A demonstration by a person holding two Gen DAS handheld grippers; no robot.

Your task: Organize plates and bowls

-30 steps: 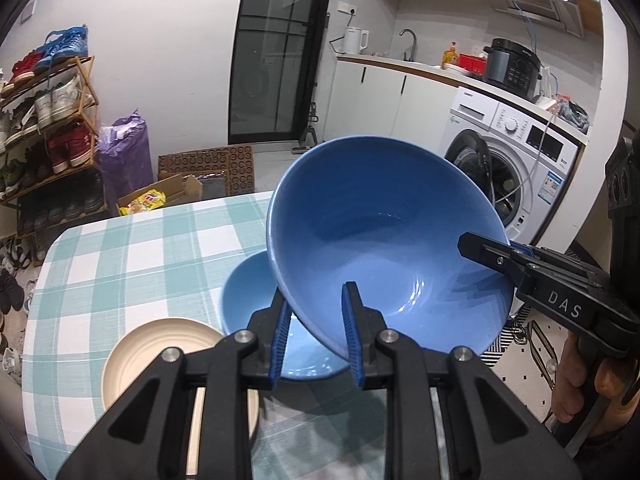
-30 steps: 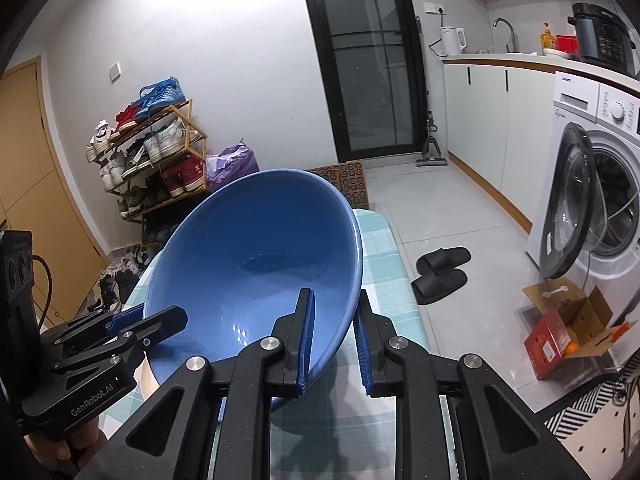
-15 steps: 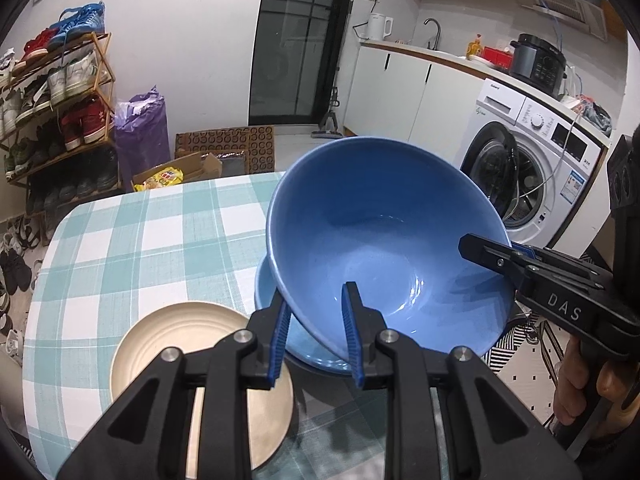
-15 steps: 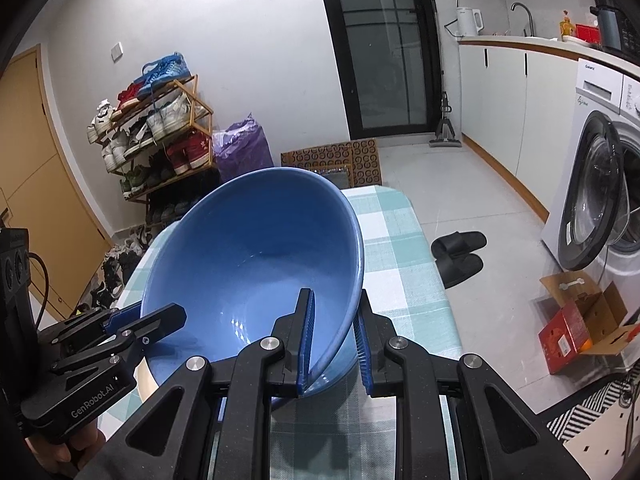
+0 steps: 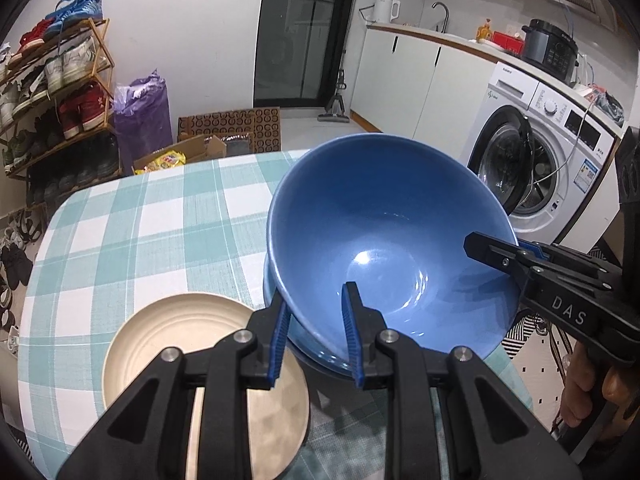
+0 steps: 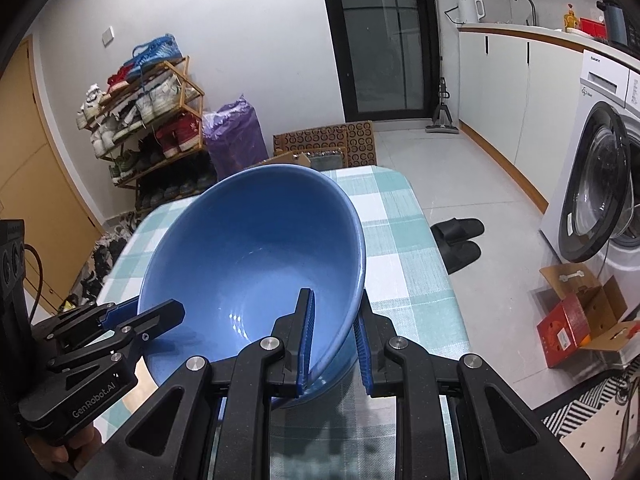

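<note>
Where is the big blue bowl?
In the left wrist view the big blue bowl is held tilted by both grippers, right over the blue dish on the table, beside the cream plate.

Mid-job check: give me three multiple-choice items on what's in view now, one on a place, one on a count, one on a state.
1. Where does the beige plate lie?
A. left of the bowls
B. on the washer
C. inside a bowl

2. How many tools grip the top bowl?
A. none
B. one
C. two

3. How does the top bowl sit?
A. upside down
B. tilted
C. level on the cloth

Answers: 1 A, it lies on the cloth beside them. 2 C, left tool and right tool clamp opposite rims. 3 B, its rim slants above the lower bowl.
</note>
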